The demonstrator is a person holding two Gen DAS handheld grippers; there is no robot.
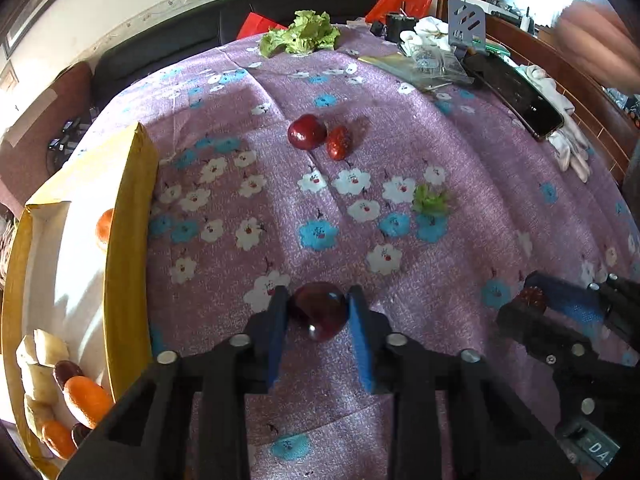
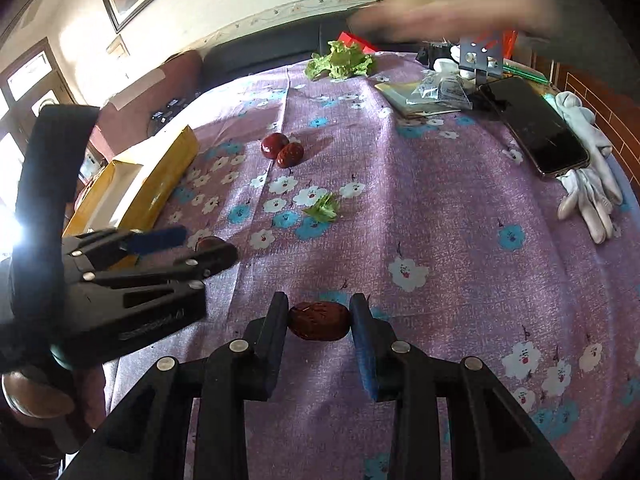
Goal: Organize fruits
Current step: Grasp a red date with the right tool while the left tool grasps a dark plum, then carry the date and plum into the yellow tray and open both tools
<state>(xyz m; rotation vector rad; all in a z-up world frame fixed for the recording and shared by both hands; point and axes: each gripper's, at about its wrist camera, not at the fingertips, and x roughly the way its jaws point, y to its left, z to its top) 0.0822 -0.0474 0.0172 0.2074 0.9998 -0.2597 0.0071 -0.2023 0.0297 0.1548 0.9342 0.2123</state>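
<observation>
Each claw is already closed on one fruit over the tabletop (image 1: pixel 460 240): the left claw (image 1: pixel 318 300) grips a smooth dark-red fruit (image 1: pixel 320 314), the right claw (image 2: pixel 319 310) a wrinkled red date (image 2: pixel 319 320). The yellow box (image 1: pixel 128 248) already contains several fruits. Two red fruits (image 1: pixel 318 138) are left on the cloth, so the task seems about half done.

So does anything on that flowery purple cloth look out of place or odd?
A small torn green lettuce scrap lies alone mid-cloth, away from the big lettuce bunch at the far edge. A blurred hand sweeps across above the table's far side.
</observation>
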